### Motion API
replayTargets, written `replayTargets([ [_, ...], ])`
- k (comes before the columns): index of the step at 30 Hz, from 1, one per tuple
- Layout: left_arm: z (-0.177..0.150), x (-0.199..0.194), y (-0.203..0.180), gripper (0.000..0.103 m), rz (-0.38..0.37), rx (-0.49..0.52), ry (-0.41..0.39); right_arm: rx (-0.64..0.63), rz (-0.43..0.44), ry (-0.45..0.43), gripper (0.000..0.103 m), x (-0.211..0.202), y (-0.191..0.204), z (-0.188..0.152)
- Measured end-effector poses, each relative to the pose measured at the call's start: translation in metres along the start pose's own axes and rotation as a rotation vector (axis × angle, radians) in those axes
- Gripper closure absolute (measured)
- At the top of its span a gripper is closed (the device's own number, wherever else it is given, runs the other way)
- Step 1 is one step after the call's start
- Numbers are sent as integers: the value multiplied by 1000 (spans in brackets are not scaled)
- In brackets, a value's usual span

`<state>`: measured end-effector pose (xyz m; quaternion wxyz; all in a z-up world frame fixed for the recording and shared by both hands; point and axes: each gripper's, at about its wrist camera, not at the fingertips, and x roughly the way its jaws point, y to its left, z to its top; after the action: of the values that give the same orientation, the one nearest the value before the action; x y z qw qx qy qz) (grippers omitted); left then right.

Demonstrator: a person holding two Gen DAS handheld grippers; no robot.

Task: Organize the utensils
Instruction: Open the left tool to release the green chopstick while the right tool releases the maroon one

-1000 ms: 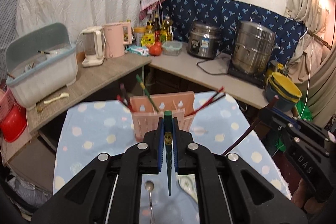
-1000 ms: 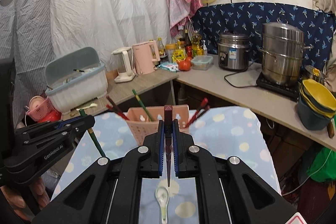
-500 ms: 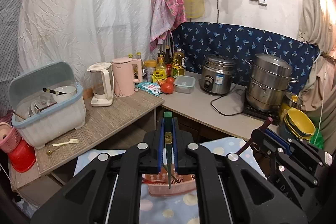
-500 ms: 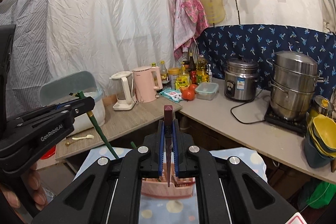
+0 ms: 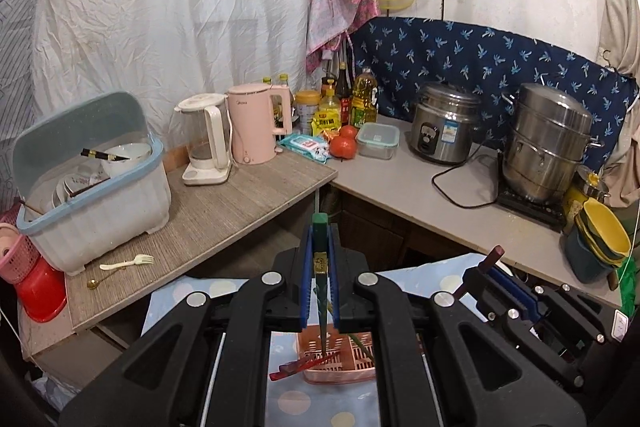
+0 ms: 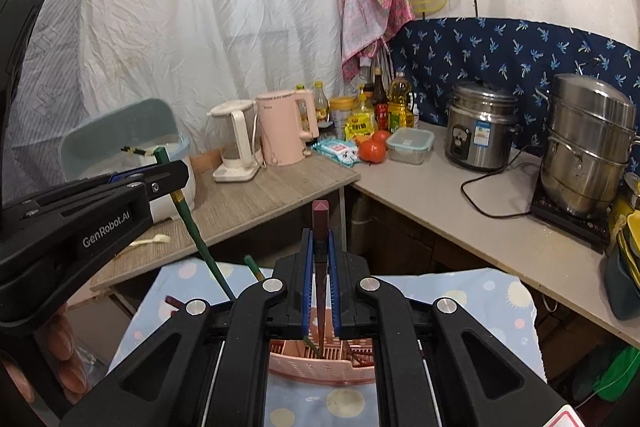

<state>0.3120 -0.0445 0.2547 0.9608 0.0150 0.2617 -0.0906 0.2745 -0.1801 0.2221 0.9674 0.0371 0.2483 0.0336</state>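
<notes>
a: behind it all sat the kitchen surface point(image 5: 248, 187), kettles untouched — what changed?

b: both grippers had swung up over the pink holder point(image 6: 324, 359). the left hand-held gripper point(image 5: 320, 267) was clenched on the green chopstick point(image 5: 321, 291), the right hand-held gripper point(image 6: 320, 267) on the maroon chopstick point(image 6: 321, 267) — tips now inside, ready to drop.

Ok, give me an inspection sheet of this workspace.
Surface: dotted blue cloth on the table.
Job's things: pink holder below both grippers, chopsticks already in it; green chopstick; maroon chopstick.
Clutter: fork and spoon on the counter by the dish bin.
Grippers: left gripper shut on green chopstick; right gripper shut on maroon chopstick, tips over the holder.
Cables: black cord by the cooker.
Surroundings: kettles, bottles, tomatoes, steamer.
</notes>
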Motion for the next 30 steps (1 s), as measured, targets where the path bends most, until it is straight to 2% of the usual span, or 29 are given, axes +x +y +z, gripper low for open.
replayTargets([
  [7,-22,18,5,96,-1,-17,50,-9,-10,41,96,13,4,-20],
  [13,-35,16,10,95,-4,-35,61,-22,-11,74,96,15,7,-34],
  [14,-36,15,11,91,-8,-39,61,-20,-12,74,96,14,7,-37],
  [15,-38,12,13,79,-1,-44,59,-18,-13,68,92,11,6,-39],
  [16,-39,9,14,61,9,-49,53,-19,-14,65,90,7,7,-41],
  [18,-41,1,17,45,29,-61,30,-17,-22,51,71,1,7,-42],
  [20,-42,-7,19,45,22,-65,21,-10,-26,31,68,-8,6,-42],
  [30,-55,-49,26,45,24,-77,-1,0,-23,15,68,-48,3,-52],
])
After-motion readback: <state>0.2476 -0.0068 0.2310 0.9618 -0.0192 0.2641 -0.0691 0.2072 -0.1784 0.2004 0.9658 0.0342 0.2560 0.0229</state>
